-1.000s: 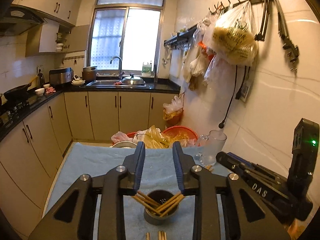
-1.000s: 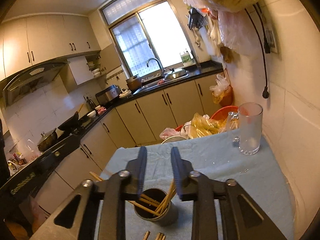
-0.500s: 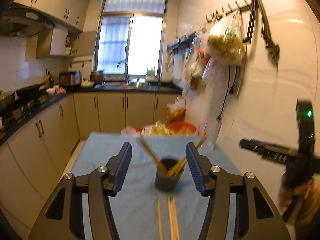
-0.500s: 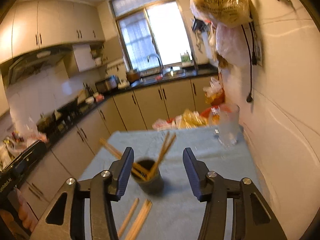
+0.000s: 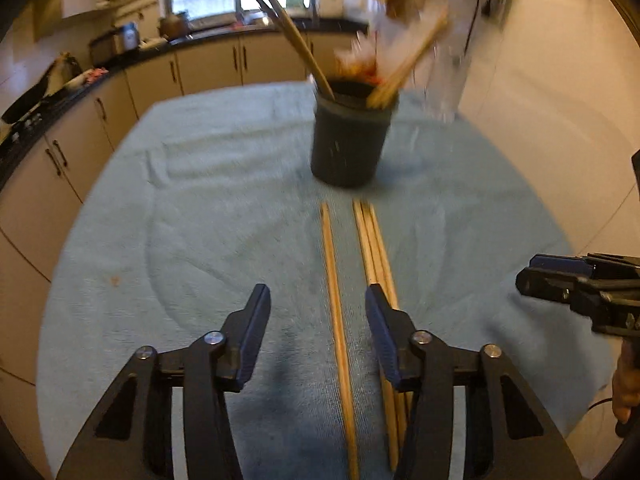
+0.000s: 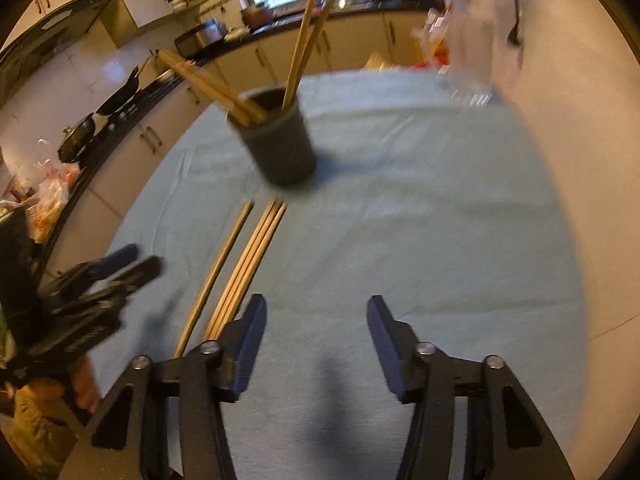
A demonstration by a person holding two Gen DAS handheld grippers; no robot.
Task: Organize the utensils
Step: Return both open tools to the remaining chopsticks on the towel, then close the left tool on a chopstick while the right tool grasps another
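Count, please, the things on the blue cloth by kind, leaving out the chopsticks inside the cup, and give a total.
Loose chopsticks lying flat on the blue cloth: 4, one apart and three together
Dark cup holding chopsticks: 1
Clear glass mug, blurred: 1
Total: 6

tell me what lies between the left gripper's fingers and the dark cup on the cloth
Loose chopsticks lie on the blue cloth there, running from the left gripper, whose empty jaws are closing, toward the dark cup. The left wrist view shows this.
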